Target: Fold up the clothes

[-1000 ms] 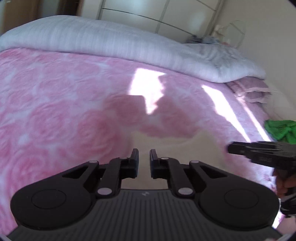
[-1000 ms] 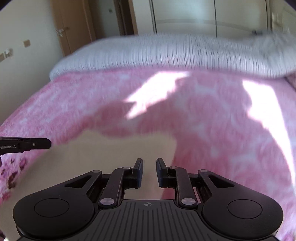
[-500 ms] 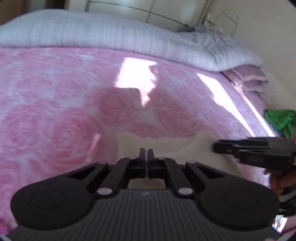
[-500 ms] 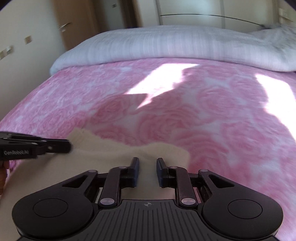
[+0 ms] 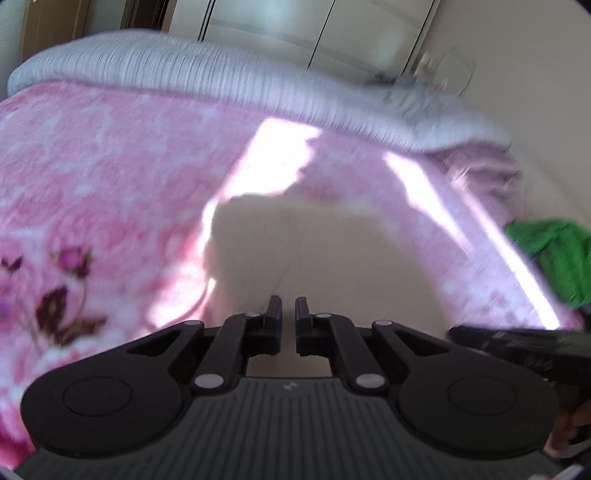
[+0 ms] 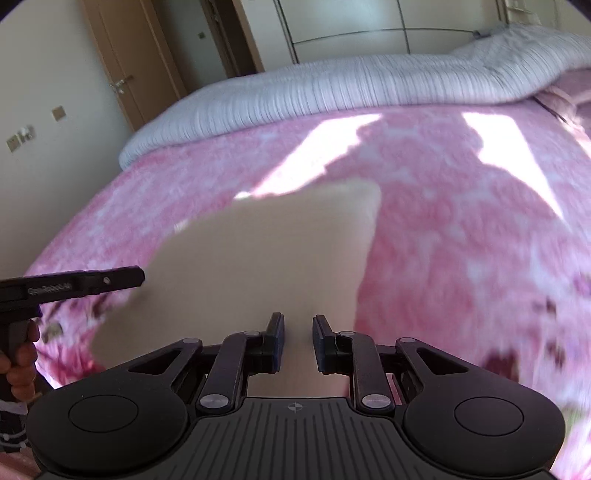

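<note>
A cream garment (image 5: 317, 254) lies on the pink rose-patterned blanket (image 5: 110, 177) and runs under both grippers. My left gripper (image 5: 288, 314) is over its near part with a narrow gap between the fingers, holding nothing. My right gripper (image 6: 298, 332) is open over the same garment (image 6: 266, 266), empty. The left gripper's finger shows from the side at the left of the right wrist view (image 6: 92, 282); the right gripper shows at the lower right of the left wrist view (image 5: 517, 343). Both views are blurred.
A grey-white striped duvet (image 5: 229, 70) lies rolled along the far side of the bed. A green garment (image 5: 554, 254) sits at the bed's right edge. Wardrobe doors (image 6: 369, 26) and a wooden door (image 6: 122, 66) stand behind the bed.
The left gripper shut on the garment's edge half a second ago and now stands slightly open. Both grippers have drawn back, and the cream garment reaches further up the bed.
</note>
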`<state>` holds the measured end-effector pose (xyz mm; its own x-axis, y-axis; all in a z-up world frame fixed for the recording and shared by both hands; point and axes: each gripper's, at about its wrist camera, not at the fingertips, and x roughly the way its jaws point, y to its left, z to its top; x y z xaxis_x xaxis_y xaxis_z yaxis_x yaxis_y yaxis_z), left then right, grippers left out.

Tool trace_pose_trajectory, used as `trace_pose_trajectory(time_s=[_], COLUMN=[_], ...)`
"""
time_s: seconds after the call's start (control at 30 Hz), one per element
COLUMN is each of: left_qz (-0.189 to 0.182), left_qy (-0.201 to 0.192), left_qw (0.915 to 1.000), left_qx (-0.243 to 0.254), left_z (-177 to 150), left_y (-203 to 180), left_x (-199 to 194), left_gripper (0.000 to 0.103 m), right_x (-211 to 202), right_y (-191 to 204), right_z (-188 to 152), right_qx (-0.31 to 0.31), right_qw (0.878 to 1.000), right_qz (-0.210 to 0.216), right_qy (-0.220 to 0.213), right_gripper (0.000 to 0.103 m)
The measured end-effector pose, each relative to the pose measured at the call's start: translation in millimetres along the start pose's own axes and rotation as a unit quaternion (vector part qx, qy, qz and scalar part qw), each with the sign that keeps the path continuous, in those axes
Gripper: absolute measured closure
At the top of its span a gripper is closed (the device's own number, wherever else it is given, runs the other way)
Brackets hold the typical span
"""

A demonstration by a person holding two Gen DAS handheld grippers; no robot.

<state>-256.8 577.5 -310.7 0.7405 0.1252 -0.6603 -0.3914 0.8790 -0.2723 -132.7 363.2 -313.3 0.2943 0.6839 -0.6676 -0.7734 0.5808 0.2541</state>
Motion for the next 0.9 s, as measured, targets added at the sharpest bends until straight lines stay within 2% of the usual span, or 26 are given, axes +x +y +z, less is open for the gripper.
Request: trace_pose_trajectory(time_s=[0.1,0.2,0.33,0.4,0.47,0.5,0.73,0.9], left_qz=[0.022,0.059,0.076,0.079,0.083,0.083,0.094,0.108], left_qy=[-0.005,0.012,0.022,0.026,0.032,0.035,0.045,0.046], left_qw=[0.9997,0.9981,0.9968,0.9963,0.9958,0.9956,0.9937,0.9918], left_qx=[0.008,0.013,0.014,0.018,0.023,0.027,0.042,0.05], left_z=[0.1,7.0,7.0,3.4,-2.2,-5.8,-26.8,-33.8], left_y=[-4.4,-20.1,-39.1,-46.2,-51.4,-55.0,-69.5,-75.6], left_x=[5.8,-0.5,-26.2,-37.5,-46.1,-49.7,-74.0,-88.1], left_gripper=[0.097,0.097,0.096,0.092,0.086,0.085,0.077,0.075], right_x=[17.1,26.9,10.0,-5.6,-19.2,-25.3,-41.3,-49.4], right_y=[8.9,13.4,25.6,32.3,40.1,44.0,58.2,68.9], right_z=[-6.8,4.7,9.0,3.6,-2.3,-5.0,-18.5,-26.3], right_qx=[-0.029,-0.012,-0.01,-0.007,-0.003,-0.002,0.016,0.007], right_qw=[0.999,0.998,0.996,0.996,0.996,0.996,0.994,0.993], right_qz=[-0.041,-0.052,-0.081,-0.079,-0.073,-0.071,-0.089,-0.098], right_qy=[-0.001,0.025,0.038,0.041,0.044,0.046,0.064,0.07], right_gripper=[0.083,0.078,0.072,0.062,0.041,0.039,0.037,0.037])
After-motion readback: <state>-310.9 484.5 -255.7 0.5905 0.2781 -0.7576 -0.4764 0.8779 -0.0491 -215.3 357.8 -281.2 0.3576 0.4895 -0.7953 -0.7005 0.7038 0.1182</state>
